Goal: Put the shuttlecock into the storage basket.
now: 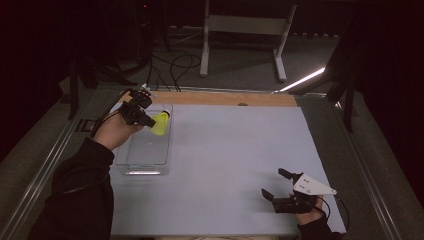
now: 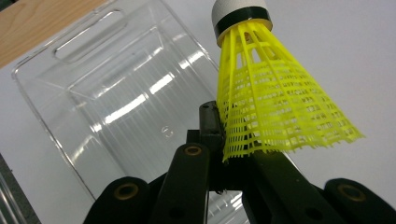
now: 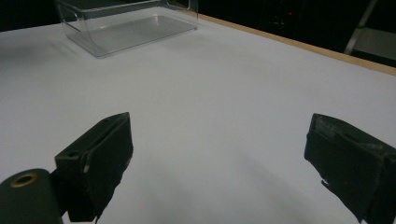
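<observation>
A yellow plastic shuttlecock (image 1: pixel 160 123) (image 2: pixel 271 98) with a white cork tip ringed in black hangs over the clear plastic box (image 1: pixel 145 150) (image 2: pixel 116 102) at the table's left. My left gripper (image 1: pixel 145 120) (image 2: pixel 224 149) is shut on the rim of its skirt, holding it above the box's far right corner. My right gripper (image 1: pixel 275 184) (image 3: pixel 219 158) rests low near the table's front right, open, with nothing between its jaws. The box (image 3: pixel 126 28) shows far off in the right gripper view and looks empty.
The white table top (image 1: pixel 225 150) has a wooden strip (image 1: pixel 225 98) along its far edge. Beyond it stand a white frame's legs (image 1: pixel 240 40) and cables on the floor. Metal rails (image 1: pixel 45 165) run along the table's sides.
</observation>
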Motion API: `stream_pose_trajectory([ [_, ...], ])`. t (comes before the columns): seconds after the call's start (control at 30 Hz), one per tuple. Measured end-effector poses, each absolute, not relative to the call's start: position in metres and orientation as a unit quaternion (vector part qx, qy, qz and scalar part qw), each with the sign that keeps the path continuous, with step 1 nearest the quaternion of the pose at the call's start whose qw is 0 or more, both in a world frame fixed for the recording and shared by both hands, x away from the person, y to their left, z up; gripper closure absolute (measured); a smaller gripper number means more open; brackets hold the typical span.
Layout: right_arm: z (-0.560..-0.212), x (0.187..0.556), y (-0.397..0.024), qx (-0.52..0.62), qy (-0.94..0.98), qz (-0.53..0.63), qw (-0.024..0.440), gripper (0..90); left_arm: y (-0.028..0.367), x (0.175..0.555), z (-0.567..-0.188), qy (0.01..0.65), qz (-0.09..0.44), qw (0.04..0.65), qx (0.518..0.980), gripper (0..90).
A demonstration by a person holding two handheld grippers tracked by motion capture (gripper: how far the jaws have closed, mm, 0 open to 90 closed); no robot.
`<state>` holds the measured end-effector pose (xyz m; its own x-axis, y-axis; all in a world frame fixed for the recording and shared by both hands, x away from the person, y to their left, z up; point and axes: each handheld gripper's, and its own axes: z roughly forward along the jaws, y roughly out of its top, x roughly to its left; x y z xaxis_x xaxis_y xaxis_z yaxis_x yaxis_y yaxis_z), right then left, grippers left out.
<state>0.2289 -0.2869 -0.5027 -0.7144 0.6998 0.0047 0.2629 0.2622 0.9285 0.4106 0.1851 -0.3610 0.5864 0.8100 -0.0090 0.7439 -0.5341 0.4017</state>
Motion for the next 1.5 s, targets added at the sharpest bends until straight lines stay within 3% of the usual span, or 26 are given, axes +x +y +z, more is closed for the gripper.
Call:
stream_pose_trajectory([
  [1.5,-0.504,0.230,-0.287,0.314,0.769,0.517,0.207,7.8,0.191,0.433,-0.436,0.500,0.069,0.168,0.847,90.0],
])
